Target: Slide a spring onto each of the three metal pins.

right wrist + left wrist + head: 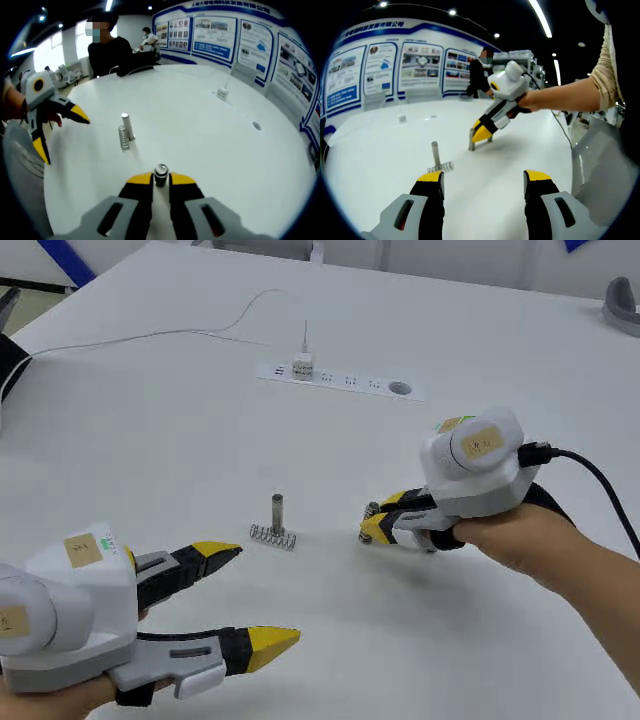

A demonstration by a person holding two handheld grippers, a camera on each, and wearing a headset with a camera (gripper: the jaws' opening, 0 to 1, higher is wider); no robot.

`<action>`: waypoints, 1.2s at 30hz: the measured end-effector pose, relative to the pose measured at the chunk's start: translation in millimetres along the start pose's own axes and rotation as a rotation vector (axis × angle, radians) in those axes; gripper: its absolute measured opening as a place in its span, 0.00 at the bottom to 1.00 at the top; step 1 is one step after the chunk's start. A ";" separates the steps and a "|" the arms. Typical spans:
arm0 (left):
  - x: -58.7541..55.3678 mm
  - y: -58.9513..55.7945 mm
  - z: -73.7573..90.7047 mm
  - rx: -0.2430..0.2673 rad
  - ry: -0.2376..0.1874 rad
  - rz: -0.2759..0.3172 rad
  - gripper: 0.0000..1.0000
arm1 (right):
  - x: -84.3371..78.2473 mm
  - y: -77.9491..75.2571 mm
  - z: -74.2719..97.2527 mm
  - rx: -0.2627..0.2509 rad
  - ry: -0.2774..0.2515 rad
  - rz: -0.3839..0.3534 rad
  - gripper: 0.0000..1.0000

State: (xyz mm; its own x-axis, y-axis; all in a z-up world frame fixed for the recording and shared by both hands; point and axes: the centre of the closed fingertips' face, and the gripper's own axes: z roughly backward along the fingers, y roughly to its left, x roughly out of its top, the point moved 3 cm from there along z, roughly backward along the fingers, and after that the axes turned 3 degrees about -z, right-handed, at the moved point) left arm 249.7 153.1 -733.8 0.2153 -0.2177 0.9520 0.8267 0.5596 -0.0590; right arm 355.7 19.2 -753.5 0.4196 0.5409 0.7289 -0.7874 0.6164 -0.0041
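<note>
Pins: short grey metal cylinders, two counted. One free pin (277, 511) stands upright near the middle of the white table (150, 450). A second pin (160, 175) is pinched between the yellow tips of the right gripper (375, 527), at 3 o'clock from the free pin and well apart from it. The jaws are drawn almost together, with only the pin's width left between them. In the left gripper view this held pin is seen upright with its foot at the table top.

Springs: one counted. The spring (272, 536) is a small coil of bright wire, laid on its side at the free pin's foot, at 6 o'clock from it. Whether it touches the pin cannot be told. It is not threaded on either pin.

The left gripper (255, 595) is held at 7 o'clock from the free pin, its jaws spread wide with nothing between them. Bare table lies between its tips and the spring.

Surroundings: a white power strip (340, 378) lies at 12 o'clock from the free pin, well apart. A white plug (302, 367) is seated in it, and a thin cable (200, 333) is led off toward 10 o'clock. A grey curved object (622, 302) is noted at the far right edge. Poster panels (395, 65) line the wall behind, and a person in a dark top (107, 52) is seen beyond the table.
</note>
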 end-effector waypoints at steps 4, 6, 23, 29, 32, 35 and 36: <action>0.6 -0.2 -0.9 -0.001 -0.001 -0.001 0.65 | -0.8 0.4 2.0 -0.006 0.003 0.010 0.15; 0.9 -0.3 -1.5 -0.001 -0.002 -0.001 0.65 | -1.2 1.1 3.4 -0.008 0.004 0.014 0.15; 2.9 0.4 -2.0 -0.005 -0.008 -0.006 0.66 | -8.6 11.7 18.8 -0.029 -0.009 0.009 0.16; 2.6 0.0 -1.7 -0.007 -0.005 -0.009 0.66 | -8.7 18.5 20.0 -0.020 -0.015 0.009 0.16; 2.9 0.8 -1.2 -0.005 -0.007 -0.008 0.66 | -7.6 24.3 19.5 -0.010 -0.018 0.011 0.16; 3.3 1.2 -0.9 -0.004 -0.008 -0.009 0.66 | -4.0 30.9 17.7 0.006 -0.024 0.018 0.16; 3.4 1.2 -0.8 -0.004 -0.008 -0.010 0.66 | -2.8 32.9 17.2 0.011 -0.027 0.020 0.17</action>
State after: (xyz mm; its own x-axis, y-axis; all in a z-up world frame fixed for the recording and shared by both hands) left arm 251.8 152.4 -730.9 0.2027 -0.2168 0.9549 0.8307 0.5544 -0.0504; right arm 320.9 28.1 -743.9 0.3913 0.5375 0.7470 -0.8005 0.5992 -0.0118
